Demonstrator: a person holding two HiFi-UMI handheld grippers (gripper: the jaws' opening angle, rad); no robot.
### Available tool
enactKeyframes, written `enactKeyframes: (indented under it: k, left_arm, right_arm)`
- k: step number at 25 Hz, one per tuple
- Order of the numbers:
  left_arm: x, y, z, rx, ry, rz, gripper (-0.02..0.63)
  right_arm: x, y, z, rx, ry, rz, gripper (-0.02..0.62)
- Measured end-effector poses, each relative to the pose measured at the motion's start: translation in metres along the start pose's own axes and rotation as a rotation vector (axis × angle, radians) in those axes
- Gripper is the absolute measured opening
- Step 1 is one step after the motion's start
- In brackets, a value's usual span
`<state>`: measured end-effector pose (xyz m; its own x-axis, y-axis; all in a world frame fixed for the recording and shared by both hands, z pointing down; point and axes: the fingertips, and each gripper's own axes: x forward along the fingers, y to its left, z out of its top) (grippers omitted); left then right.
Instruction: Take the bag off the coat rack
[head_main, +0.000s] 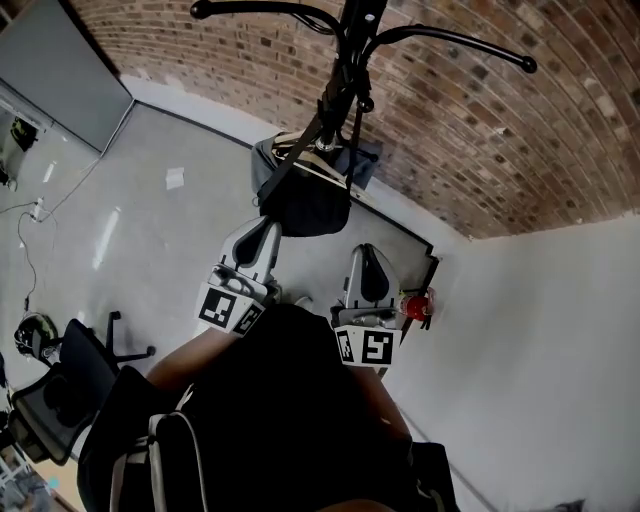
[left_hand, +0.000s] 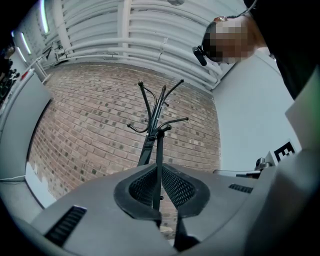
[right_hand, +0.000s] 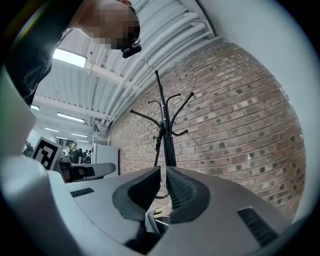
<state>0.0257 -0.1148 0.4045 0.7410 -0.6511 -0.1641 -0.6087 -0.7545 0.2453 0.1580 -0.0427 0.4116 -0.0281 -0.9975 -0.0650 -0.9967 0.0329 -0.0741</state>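
The left claw (left_hand: 160, 172) is closed tight with nothing gripped, and the right claw (right_hand: 163, 176) beside it is pinched down to a bare slit, also empty. Just ahead of the left claw's tip, and ahead and to the left of the right one, the dark bag (head_main: 305, 200) hangs by its straps from the coat rack (right_hand: 166, 130); whether the left tip touches it cannot be told. Beyond the rack stands a brick wall (head_main: 480, 130).

A brick wall (head_main: 480, 110) meets a pale grey floor (head_main: 150, 250). 1 black office chair (head_main: 70, 375) stands at lower left. 1 white paper scrap (head_main: 175, 178) lies on the floor, and 1 small red object (head_main: 418, 305) sits near a white wall (head_main: 540, 340).
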Motion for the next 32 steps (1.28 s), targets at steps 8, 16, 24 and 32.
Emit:
enactKeyframes:
  k: [8,16,24,32]
  left_arm:
    - [0.046,0.022,-0.008,0.014,0.047,0.005,0.115]
    - [0.079,0.045,-0.013,0.054,0.065,0.034,0.161]
    - [0.106,0.064,-0.016,0.043,0.056,0.08,0.169]
    - [0.132,0.061,-0.024,0.071,0.076,0.025,0.17]
  right_arm:
    - [0.047,-0.017,0.002,-0.022,0.036,0.023,0.049]
    - [0.099,-0.024,0.004,-0.073,0.061,0.079,0.098]
    - [0.129,-0.032,0.0,-0.09,0.082,0.076,0.098]
    - [0.156,-0.047,0.002,-0.11,0.097,0.066,0.098]
